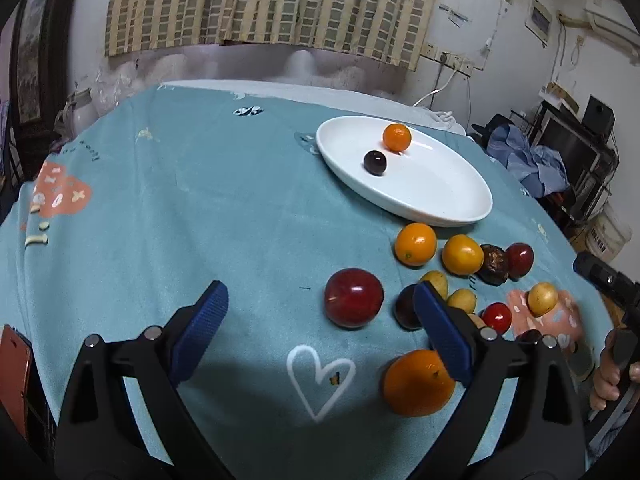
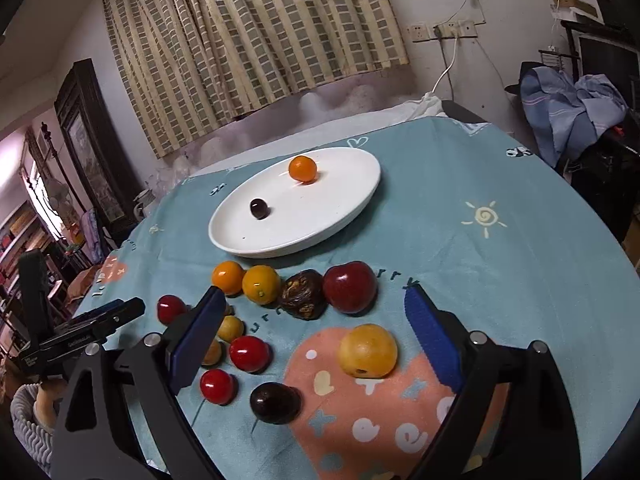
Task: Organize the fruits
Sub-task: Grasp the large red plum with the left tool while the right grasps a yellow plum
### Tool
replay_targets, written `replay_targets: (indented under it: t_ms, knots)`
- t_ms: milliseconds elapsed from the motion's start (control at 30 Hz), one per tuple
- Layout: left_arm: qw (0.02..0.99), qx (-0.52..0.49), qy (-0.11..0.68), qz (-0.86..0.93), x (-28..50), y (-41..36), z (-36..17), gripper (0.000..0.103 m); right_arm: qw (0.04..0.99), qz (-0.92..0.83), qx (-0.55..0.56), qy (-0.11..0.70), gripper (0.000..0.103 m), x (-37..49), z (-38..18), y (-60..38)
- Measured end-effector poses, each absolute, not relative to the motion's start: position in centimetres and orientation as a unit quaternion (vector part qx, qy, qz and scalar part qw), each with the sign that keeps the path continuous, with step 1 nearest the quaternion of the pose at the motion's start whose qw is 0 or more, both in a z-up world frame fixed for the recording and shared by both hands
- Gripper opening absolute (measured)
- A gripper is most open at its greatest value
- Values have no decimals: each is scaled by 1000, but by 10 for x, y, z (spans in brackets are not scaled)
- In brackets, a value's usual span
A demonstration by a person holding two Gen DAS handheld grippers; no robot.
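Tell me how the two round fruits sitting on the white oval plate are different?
The small orange round fruit is bright orange; the small dark purple round fruit is almost black. The orange one looks bigger than the dark one. The orange one sits nearer the plate's far side, the dark one nearer the near left side, apart from it. Both are round, shiny and rest on the white oval plate.

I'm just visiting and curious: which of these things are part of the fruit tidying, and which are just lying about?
Part of the job:
- white plate, already holding a small orange and a dark plum
- loose fruits on the cloth
- left gripper and right gripper, both open and empty

Just lying about:
- checked curtain
- blue clothes
- wall sockets
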State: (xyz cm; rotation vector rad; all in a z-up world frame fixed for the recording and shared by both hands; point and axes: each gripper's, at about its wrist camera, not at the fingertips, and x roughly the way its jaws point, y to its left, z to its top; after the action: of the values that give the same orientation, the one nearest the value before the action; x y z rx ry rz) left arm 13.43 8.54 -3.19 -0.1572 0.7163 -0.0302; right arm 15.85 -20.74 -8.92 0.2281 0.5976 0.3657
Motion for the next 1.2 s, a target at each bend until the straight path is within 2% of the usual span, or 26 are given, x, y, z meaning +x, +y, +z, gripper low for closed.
replay_targets:
  t_ms: [233, 500, 533, 600, 667, 700, 733, 900, 967, 1067, 1167, 1200]
  knots:
    - [923, 5, 385, -2, 152, 63, -49, 96, 928, 149, 91, 328, 91, 167, -100, -203]
    - [918, -28, 396, -14, 165, 74, -52, 95, 923, 133, 73, 354, 91, 173, -112, -202]
    - [918, -27, 396, -16, 166, 73, -52, 94, 924, 131, 67, 354, 91, 173, -113, -201]
    - [919, -17, 394, -25, 165, 68, -52, 85, 924, 132, 57, 356, 89, 173, -115, -199]
    - [918, -3, 395, -34, 165, 60, -52, 77, 921, 131, 40, 364, 75, 174, -118, -195]
    - [918, 4, 395, -38, 166, 57, -53, 69, 919, 132, 34, 370, 73, 175, -121, -193]
    - [918, 7, 395, -39, 167, 55, -52, 67, 917, 133, 32, 374, 67, 176, -123, -192]
    - [905, -19, 421, -51, 176, 62, -61, 52, 910, 131, 25, 393, 56, 179, -130, -191]
    - [903, -28, 426, -54, 178, 64, -62, 50, 906, 130, 33, 402, 46, 182, -133, -194]
    - [903, -30, 426, -54, 178, 65, -63, 50, 905, 133, 44, 401, 40, 182, -133, -197]
    - [904, -39, 420, -64, 175, 66, -62, 40, 905, 135, 49, 400, 38, 181, -133, -198]
    - [905, -40, 418, -61, 175, 66, -61, 40, 907, 138, 55, 395, 38, 181, -131, -199]
